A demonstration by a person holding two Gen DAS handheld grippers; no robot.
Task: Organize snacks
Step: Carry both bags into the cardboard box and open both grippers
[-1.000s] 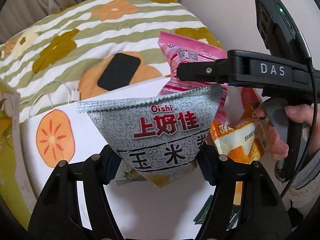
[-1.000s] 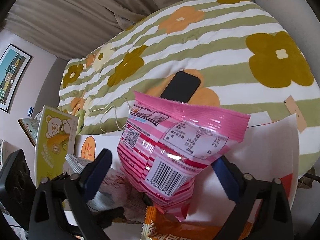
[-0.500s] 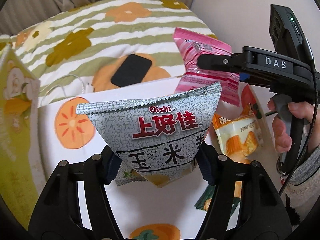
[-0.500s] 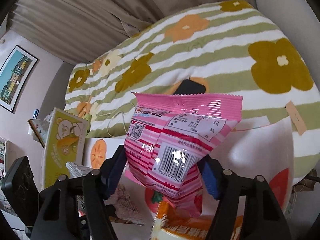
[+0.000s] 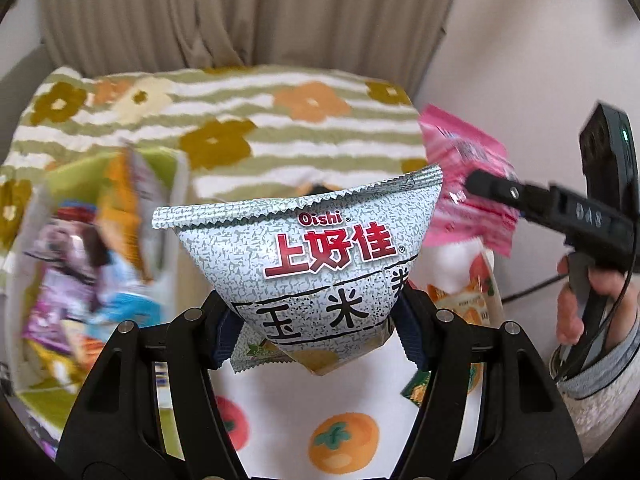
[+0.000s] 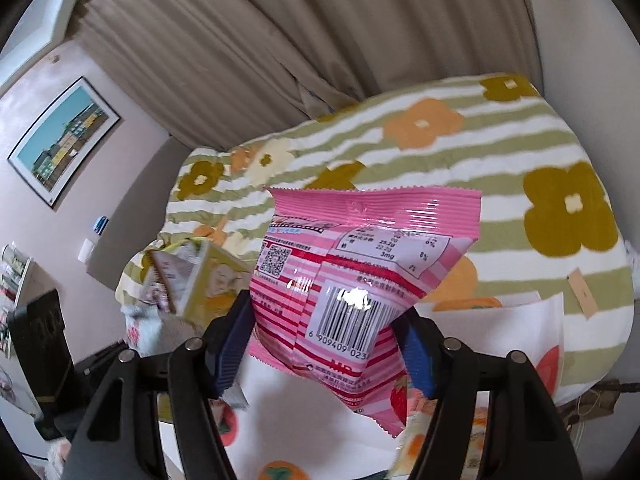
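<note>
The grey speckled Oishi bag [image 5: 320, 264] is up in the air, pinched low down between the two fingers of the left gripper [image 5: 318, 326], its crimped top edge standing above them and a second small green-and-white packet [image 5: 256, 354] poking out under its lower left corner. Just to its right, from the left wrist view, the pink striped bag [image 5: 466, 192] is held up too, clamped in the right gripper [image 6: 324, 344]; seen from that gripper's own camera the pink bag [image 6: 360, 280] shows its barcode and QR code, with the blue-padded fingers [image 6: 230, 344] pressing in on both sides. The person's right hand [image 5: 580, 300] wraps the handle of that tool.

Below both bags lies a white cloth printed with persimmons [image 5: 344, 440], and an orange biscuit packet [image 5: 468, 300] rests on it beside the right finger of the left gripper. Off to the left stands a yellow-green box [image 6: 204, 280] with blurred colourful packets [image 5: 80, 264] in it. Behind everything is a bed with a green-striped flowered blanket [image 6: 480, 160], beige curtains [image 5: 240, 12], and a framed picture [image 6: 64, 142] on the pink wall.
</note>
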